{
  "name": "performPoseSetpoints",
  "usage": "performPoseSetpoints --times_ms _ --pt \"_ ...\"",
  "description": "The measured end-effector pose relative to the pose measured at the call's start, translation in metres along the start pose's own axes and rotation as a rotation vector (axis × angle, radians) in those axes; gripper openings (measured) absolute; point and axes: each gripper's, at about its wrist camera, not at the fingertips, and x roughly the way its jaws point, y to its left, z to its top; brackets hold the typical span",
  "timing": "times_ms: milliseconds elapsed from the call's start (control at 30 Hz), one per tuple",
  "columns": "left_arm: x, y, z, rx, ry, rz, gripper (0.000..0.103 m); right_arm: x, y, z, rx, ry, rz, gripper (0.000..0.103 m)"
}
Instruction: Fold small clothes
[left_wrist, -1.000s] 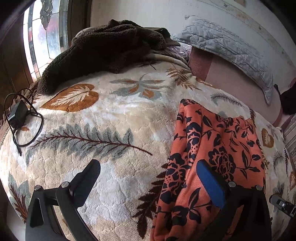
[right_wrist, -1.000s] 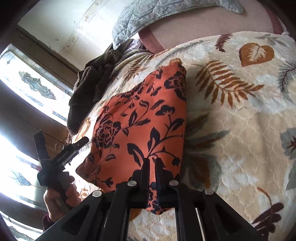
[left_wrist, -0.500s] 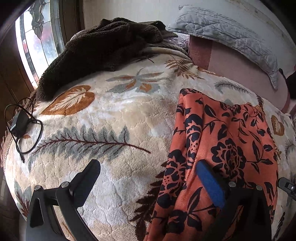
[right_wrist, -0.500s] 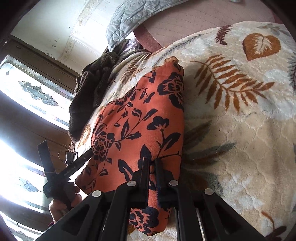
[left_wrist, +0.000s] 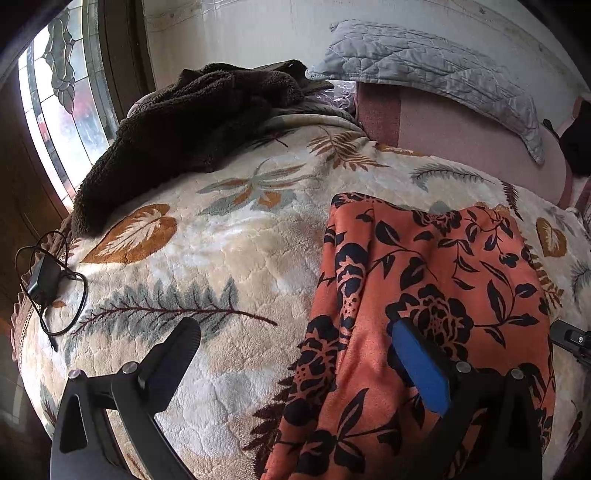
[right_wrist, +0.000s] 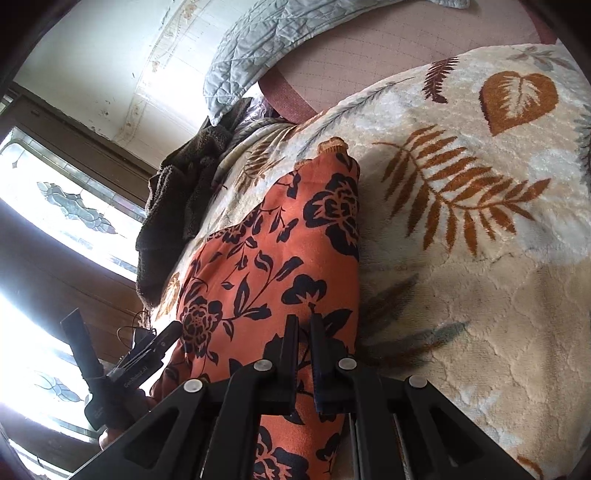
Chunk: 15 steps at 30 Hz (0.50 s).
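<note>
— Where's the garment from where you stand?

— The orange floral garment (left_wrist: 436, 280) lies on the bed, spread lengthwise over the cream leaf-print blanket (left_wrist: 207, 258). Its far end reaches toward the pink headboard cushion (left_wrist: 461, 129); its near end runs under both sets of tongs.

— And the left tongs?

— The left tongs (left_wrist: 295, 354) stand wide open above the bed. One finger hangs over bare blanket, the other, the one with the blue pad (left_wrist: 421, 369), is over the orange cloth. Nothing is caught between them. I can't tell whether the blue pad touches the fabric or only hovers just above it.

— The right tongs?

— The right tongs (right_wrist: 303, 332) are nearly closed, just a thin slit between the fingers, and they sit right at the garment's near part, close to its long edge beside the blanket. Orange cloth shows in that slit and behind the tips, but I can't say for sure that a fold is pinched there.

— Can you see one tool from the other side?

— Yes, in the right wrist view the left tongs (right_wrist: 125, 354) show low on the left, beside the garment's other long edge, with a hand (right_wrist: 122, 406) round the handle.

— Anything else on the bed?

— A dark brown fleece throw (left_wrist: 192, 129) is heaped near the window (left_wrist: 62, 110), well apart from the garment. A grey quilted pillow (left_wrist: 436, 74) leans along the wall, and a black charger with its cable (left_wrist: 44, 284) lies at the blanket's edge.
</note>
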Motion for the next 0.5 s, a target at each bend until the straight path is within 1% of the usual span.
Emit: performPoseSetpoints --times_ms 133,233,267,300,333,367,400,433,500 --pt "0.007 -0.005 -0.002 0.018 0.024 0.011 0.103 0.009 -0.005 -0.002 0.013 0.011 0.007 0.010" --pt "0.005 -0.002 -0.001 0.007 0.021 -0.003 0.103 0.005 -0.007 0.000 0.027 0.014 0.030 0.012" --pt "0.004 -0.002 -0.001 0.005 0.020 -0.006 0.103 0.004 -0.007 0.000 0.030 0.011 0.044 0.018" --pt "0.004 -0.002 -0.001 0.005 0.020 -0.009 0.103 0.002 -0.008 0.001 0.036 0.008 0.063 0.030" --pt "0.004 -0.002 -0.001 0.005 0.019 -0.011 0.103 0.000 -0.009 0.001 0.044 0.004 0.081 0.039" --pt "0.004 -0.002 0.000 0.006 0.017 -0.010 0.103 -0.002 -0.010 0.001 0.052 -0.004 0.090 0.069" --pt "0.004 -0.002 0.000 0.007 0.016 -0.010 0.103 -0.006 -0.012 0.000 0.066 -0.027 0.091 0.085" --pt "0.004 -0.002 0.000 0.006 0.016 -0.011 0.103 -0.010 -0.014 0.000 0.073 -0.052 0.091 0.084" --pt "0.004 -0.002 0.000 0.000 0.020 -0.018 0.103 -0.012 -0.018 0.003 0.076 -0.050 0.090 0.084"
